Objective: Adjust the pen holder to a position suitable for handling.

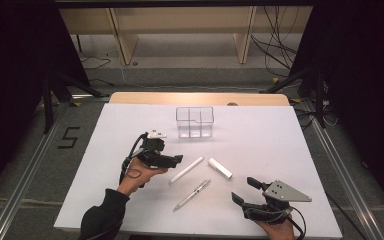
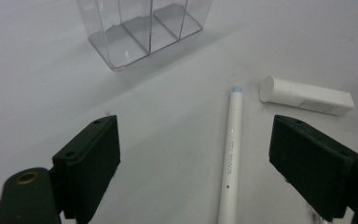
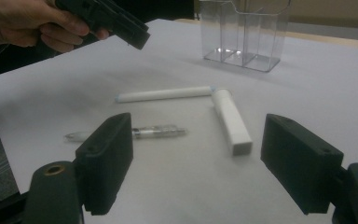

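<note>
Both grippers empty over the white table (image 1: pixel 280 130). Left gripper (image 1: pixel 172 160) hovers just left of the long white pen (image 1: pixel 186 170), jaws spread wide, nothing between them; in the left gripper view the pen (image 2: pixel 230 154) lies on the sheet between the two jaws, nearer the right one, its blue-tipped end pointing toward the clear divided organizer (image 2: pixel 144 28). Right gripper (image 1: pixel 247 190) sits low at the near right of the table, jaws also wide apart and holding nothing, aimed at the short white tube (image 3: pixel 233 122) and the clear-barrelled pen (image 3: pixel 140 133). Organizer (image 1: pixel 195 121) stands upright at the far middle, compartments look bare. The likely job is loading these three items into it, none done yet. Risks as I judge them: the white pen is round and lies flat on a smooth sheet, so a jaw touching one side first may roll it off toward the tube, whose capped end lies just beside the pen's tip. Closing off-centre, near one end, would let the pen swing in the jaws and miss a narrow compartment. A low approach may drag jaw tips on the sheet. The organizer is light and clear, its rims hard to read, so a tilted pen catching a divider could tip or shove it. The two hands converging on the same cluster could bump each other.
</note>
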Demonstrator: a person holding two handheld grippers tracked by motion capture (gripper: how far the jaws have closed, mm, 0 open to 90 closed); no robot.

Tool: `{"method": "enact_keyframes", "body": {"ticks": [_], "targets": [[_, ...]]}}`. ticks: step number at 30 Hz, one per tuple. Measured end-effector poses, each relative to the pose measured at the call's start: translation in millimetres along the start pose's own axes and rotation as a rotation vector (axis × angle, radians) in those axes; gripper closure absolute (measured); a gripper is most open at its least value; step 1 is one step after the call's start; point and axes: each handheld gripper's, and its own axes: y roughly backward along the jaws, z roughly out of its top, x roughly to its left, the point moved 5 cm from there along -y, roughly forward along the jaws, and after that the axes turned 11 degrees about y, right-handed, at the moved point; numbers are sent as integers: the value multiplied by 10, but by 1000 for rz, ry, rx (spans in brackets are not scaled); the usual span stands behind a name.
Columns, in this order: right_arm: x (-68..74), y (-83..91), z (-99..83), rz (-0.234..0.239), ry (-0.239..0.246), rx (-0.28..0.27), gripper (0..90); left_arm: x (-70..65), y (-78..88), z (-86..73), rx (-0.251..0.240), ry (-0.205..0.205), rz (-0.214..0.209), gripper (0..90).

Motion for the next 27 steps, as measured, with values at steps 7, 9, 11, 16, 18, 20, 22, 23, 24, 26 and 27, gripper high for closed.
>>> {"method": "enact_keyframes", "body": {"ticks": [7, 9, 11, 16, 18, 20, 22, 23, 24, 26, 27], "targets": [[-6, 1, -7, 0, 0, 4, 260, -60, -3, -88, 47, -37, 3, 161], [-9, -2, -9, 0, -1, 6, 260, -77, 2, -110, 55, -42, -2, 161], [-10, -4, -8, -1, -1, 6, 260, -107, 8, -139, 66, -50, -7, 161], [-3, -11, -11, -1, 0, 6, 260, -170, 24, -182, 96, -89, -12, 162], [-3, -12, -12, -2, -1, 7, 260, -195, 20, -209, 111, -107, -5, 163], [-8, -15, -14, -3, -3, 7, 260, -202, 16, -227, 126, -124, 0, 163], [-10, -18, -16, -2, -3, 8, 260, -218, -1, -253, 137, -131, 4, 164], [-10, -19, -17, -2, -3, 9, 260, -224, -9, -269, 151, -145, 5, 164], [-10, -21, -17, -2, -3, 9, 260, -233, -17, -277, 157, -146, 5, 165], [-9, -22, -19, -4, -1, 12, 260, -252, -36, -301, 176, -160, 6, 166], [-10, -21, -20, -4, -1, 13, 260, -260, -42, -313, 186, -166, 9, 169]]}}
